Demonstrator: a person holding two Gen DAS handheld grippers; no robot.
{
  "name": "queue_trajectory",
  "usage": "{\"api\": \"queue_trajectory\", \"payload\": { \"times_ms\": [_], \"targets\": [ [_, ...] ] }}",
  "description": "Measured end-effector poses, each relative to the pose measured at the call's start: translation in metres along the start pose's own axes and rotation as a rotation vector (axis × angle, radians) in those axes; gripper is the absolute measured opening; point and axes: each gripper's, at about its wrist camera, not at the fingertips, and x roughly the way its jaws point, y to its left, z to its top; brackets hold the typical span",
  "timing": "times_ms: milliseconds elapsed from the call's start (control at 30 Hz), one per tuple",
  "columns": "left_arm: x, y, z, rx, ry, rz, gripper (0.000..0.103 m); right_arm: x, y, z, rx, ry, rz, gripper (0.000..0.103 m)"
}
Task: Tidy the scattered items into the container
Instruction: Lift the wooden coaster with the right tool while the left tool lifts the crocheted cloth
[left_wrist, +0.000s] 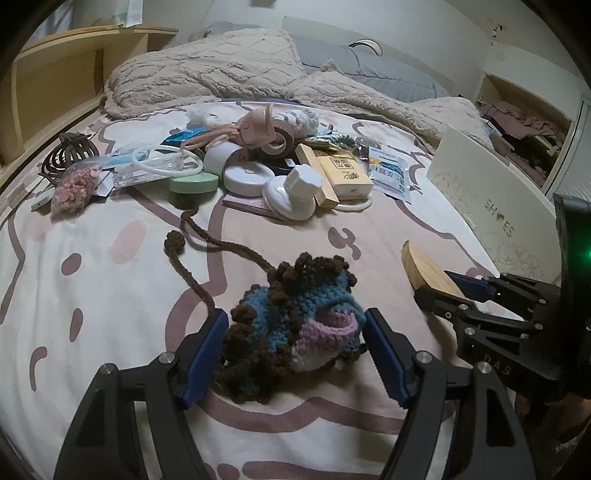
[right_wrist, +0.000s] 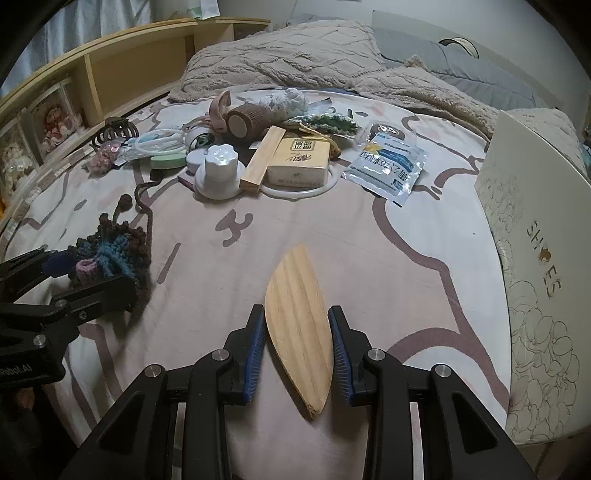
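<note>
**Mia:** Pouch (left_wrist: 295, 325) first! The little crocheted one, blue and brown with a pink bit. Is it heavy?

**Sam:** I think it is light and squishy. It is all yarn, so it will not break. It will squash when you pinch it.

**Mia:** Where should we pinch it?

**Sam:** Around the fat middle, I'd say. Not the long brown string (left_wrist: 207, 240). The string would let it swing and could catch on things.

**Mia:** Where is it now?

**Sam:** On the bed (left_wrist: 92, 295), near us, right between the two fingers of the left claw (left_wrist: 295, 354). That claw is let go. Its blue pads stand on the left and right of the pouch, with little gaps, not squeezing.

**Mia:** And the wooden piece (right_wrist: 299, 332)?

**Sam:** It looks stiff, smooth and flat, shaped like a leaf. It might slip, so hold the wide part by its edges.

**Mia:** Is it held?

**Sam:** Yes. The right claw (right_wrist: 297, 354) is clenched on it, one pad on each long edge. The pointy end sticks out far from us.

**Mia:** Where does it all go?

**Sam:** Probably into the white shoe box (right_wrist: 535, 258) on the right. The big pile (left_wrist: 277, 166) waits on the far side.
</note>
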Motion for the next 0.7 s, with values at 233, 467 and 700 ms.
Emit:
{"api": "queue_trajectory", "payload": {
  "times_ms": [233, 467, 700],
  "targets": [
    [0.0, -0.002, 0.001, 0.006, -0.009, -0.077, 0.045, 0.0, -0.001, 0.0, 0.009, -0.001, 0.004, 0.035],
    [-0.004, -0.002, 0.004, -0.007, -0.012, -0.126, 0.036, -0.004, -0.004, 0.001, 0.043, -0.014, 0.044, 0.034],
    [-0.016, -0.004, 0.008, -0.015, -0.038, -0.178, 0.035, -0.015, -0.001, 0.005, 0.039, -0.053, 0.062, 0.033]
  ]
}}
